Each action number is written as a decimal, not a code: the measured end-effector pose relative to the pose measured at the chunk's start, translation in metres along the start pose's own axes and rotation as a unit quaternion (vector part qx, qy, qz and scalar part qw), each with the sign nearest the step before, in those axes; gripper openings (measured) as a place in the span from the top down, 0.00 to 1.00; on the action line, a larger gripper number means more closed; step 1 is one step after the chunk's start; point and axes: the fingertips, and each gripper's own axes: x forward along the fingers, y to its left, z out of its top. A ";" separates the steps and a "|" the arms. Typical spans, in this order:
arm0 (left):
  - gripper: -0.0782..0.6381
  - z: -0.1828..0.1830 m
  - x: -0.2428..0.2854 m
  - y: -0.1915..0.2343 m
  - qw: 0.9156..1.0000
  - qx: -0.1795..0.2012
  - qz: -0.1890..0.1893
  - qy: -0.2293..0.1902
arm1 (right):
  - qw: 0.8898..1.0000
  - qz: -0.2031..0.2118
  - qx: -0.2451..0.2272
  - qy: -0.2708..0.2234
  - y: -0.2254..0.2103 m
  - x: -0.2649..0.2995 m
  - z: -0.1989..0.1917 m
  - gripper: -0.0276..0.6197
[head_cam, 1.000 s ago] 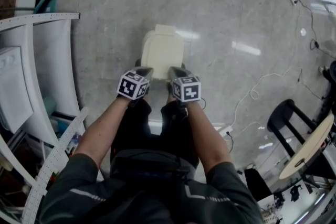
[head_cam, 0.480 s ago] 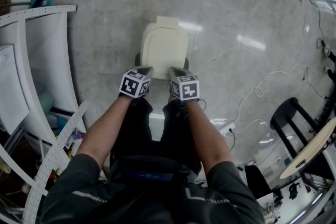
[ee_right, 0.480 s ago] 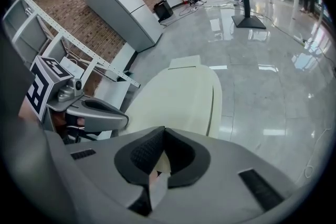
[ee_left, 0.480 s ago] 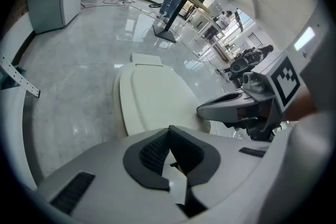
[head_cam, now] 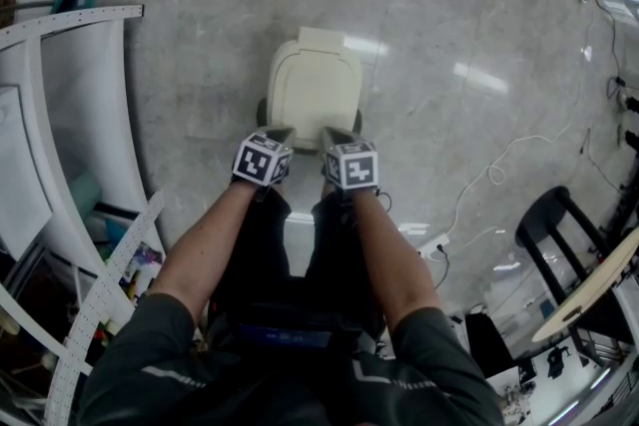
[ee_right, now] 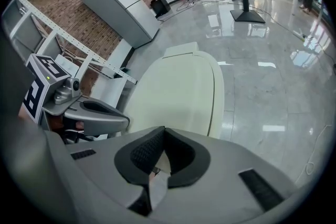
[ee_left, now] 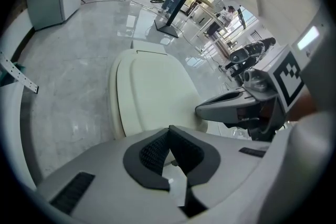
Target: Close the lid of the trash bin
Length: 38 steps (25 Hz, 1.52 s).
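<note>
Since a second ago very little has shifted: both grippers hold at the near edge of the trash bin [head_cam: 313, 90], the left one having crept slightly inward, and the bin sits a touch higher in the head view. I record the bin standing on the polished stone floor [head_cam: 449, 25], directly ahead of me and between the two tools, with white shelving [head_cam: 60, 115] well apart on the left. Its cream lid [ee_left: 152, 92] lies flat over the opening in both gripper views, with an even seam along the side, so I judge it down or very nearly so. I cannot confirm that it is fully seated. The left gripper [head_cam: 280, 131] has its jaws pressed together with nothing between the pads, its tips just at the front left corner of the lid. The right gripper [head_cam: 334, 131] is likewise shut tight and empty, just at the front right corner. Whether either tip actually touches the lid I cannot tell. The hinge tab [head_cam: 319, 40] sits on the far side. I assess the lid as light, stiff moulded plastic with a smooth, somewhat slippery face. It needs no pinching. Any remaining closure is best made by pressing down with shut tips on the near edge, farthest from the hinge. The bin itself looks light and may skate on the glossy floor if pushed forward rather than straight down.
</note>
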 end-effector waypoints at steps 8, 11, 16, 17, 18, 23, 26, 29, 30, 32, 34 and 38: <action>0.90 0.000 0.008 0.004 1.000 0.009 0.008 0.002 | 0.999 -0.034 -0.002 0.029 -0.006 0.009 -0.006 0.94; 0.90 0.003 0.010 0.007 1.000 0.009 0.012 0.005 | 0.999 -0.036 -0.005 0.030 -0.005 0.009 -0.006 0.94; 0.90 0.001 0.016 0.006 1.000 0.007 0.012 0.008 | 0.999 -0.035 -0.005 0.038 -0.005 0.010 -0.006 0.94; 0.90 0.000 0.016 0.006 1.000 0.006 0.013 0.008 | 0.999 -0.035 -0.007 0.039 -0.003 0.010 -0.006 0.94; 0.90 -0.002 0.016 0.006 1.000 0.005 0.014 0.009 | 0.998 -0.036 -0.008 0.040 -0.002 0.010 -0.007 0.94; 0.90 -0.005 0.022 0.007 1.000 0.010 0.013 0.018 | 0.998 -0.049 -0.007 0.044 -0.006 0.013 -0.008 0.94; 0.90 -0.010 0.020 0.007 1.000 0.012 0.012 0.025 | 0.998 -0.045 -0.007 0.045 -0.006 0.013 -0.009 0.94; 0.90 -0.007 0.013 0.004 1.000 0.019 0.008 0.021 | 0.998 -0.049 -0.005 0.050 -0.007 0.011 -0.008 0.94; 0.90 -0.005 0.011 0.002 1.000 0.020 0.005 0.017 | 0.998 -0.051 -0.007 0.048 -0.007 0.009 -0.005 0.94; 0.90 0.000 0.003 -0.002 1.000 0.020 0.003 0.011 | 0.998 -0.050 -0.011 0.040 -0.005 0.001 0.001 0.94; 0.90 0.008 -0.006 -0.004 1.000 0.020 0.005 0.001 | 0.998 -0.048 -0.013 0.028 -0.003 -0.009 0.012 0.94; 0.90 0.036 -0.033 -0.015 0.999 0.021 0.004 -0.034 | 0.999 -0.042 -0.012 -0.010 0.003 -0.037 0.038 0.94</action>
